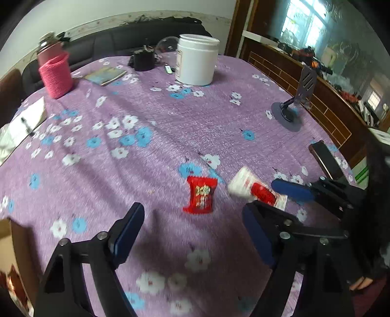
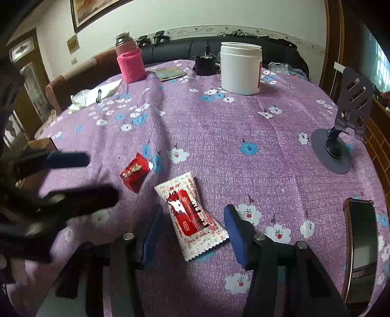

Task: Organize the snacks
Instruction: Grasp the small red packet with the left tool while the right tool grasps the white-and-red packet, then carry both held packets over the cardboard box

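The right gripper sits low with its blue pads apart around the white-and-red snack packet on the purple flowered tablecloth, so it must squeeze next, while the left gripper hangs open near the small red snack packet.

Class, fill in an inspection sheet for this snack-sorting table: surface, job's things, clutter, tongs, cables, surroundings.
Surface: round table under a purple flowered cloth, wrinkled on the left.
Job's things: small red packet and white-and-red packet lying flat, apart.
Clutter: white tub, pink-sleeved bottle, phone stand, phone, booklet, black item, papers.
Tongs: right tongs open, straddling the white-and-red packet, pads not touching; left tongs open, empty, near the red packet.
Cables: nothing seen on the table.
Surroundings: dark sofa, wooden cabinet, window.
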Available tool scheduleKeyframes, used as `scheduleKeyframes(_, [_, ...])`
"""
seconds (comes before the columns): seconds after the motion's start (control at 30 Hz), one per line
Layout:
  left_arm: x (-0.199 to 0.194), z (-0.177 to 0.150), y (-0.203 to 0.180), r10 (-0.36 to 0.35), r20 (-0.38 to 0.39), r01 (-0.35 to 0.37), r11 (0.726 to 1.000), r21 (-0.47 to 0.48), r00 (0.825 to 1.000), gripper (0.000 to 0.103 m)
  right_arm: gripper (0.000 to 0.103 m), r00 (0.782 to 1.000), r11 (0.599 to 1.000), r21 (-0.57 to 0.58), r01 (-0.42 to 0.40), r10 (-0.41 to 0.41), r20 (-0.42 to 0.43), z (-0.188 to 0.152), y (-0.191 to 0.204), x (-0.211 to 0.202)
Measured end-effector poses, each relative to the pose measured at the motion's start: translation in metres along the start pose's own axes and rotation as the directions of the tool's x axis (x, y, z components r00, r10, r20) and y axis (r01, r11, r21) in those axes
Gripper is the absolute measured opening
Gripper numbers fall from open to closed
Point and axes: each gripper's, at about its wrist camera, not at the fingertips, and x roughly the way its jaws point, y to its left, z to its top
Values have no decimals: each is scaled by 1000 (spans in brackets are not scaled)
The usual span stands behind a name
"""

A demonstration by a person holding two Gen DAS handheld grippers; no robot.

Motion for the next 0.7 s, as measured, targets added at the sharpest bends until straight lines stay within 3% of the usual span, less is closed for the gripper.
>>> scheduleKeyframes(0.07, [10,5,-1,-2,-9,2,1000,15,1000,76,33,1000,1000,14,-10,9,1,0,-2,0])
scheduleKeyframes(0.3, [30,10,-3,-8,-11,8,999,37,1000,75,19,999,996,85,-32,31,10,3,-18,-10])
scheduleKeyframes(0.4, [29,10,-7,18,-6,-18,998,61,1000,44,18,999,994,108,-34,33,13,2,-22,-12])
scheduleKeyframes(0.43, [29,10,-8,12,-8,-11,998,66,1000,21,17,999,993,110,-36,34,11,2,-23,-11])
scheduleKeyframes(0.47, [28,10,-8,-3,-17,4,998,62,1000,16,17,999,993,111,-36,35,9,2,-23,-11])
scheduleKeyframes(0.63, [16,4,-10,1,4,-1,999,45,1000,16,16,998,986,153,-69,68,15,0,-30,-11])
scheduleKeyframes(0.7, [6,1,-8,-13,22,13,1000,29,1000,16,10,995,979,178,-102,98,31,0,-35,-14])
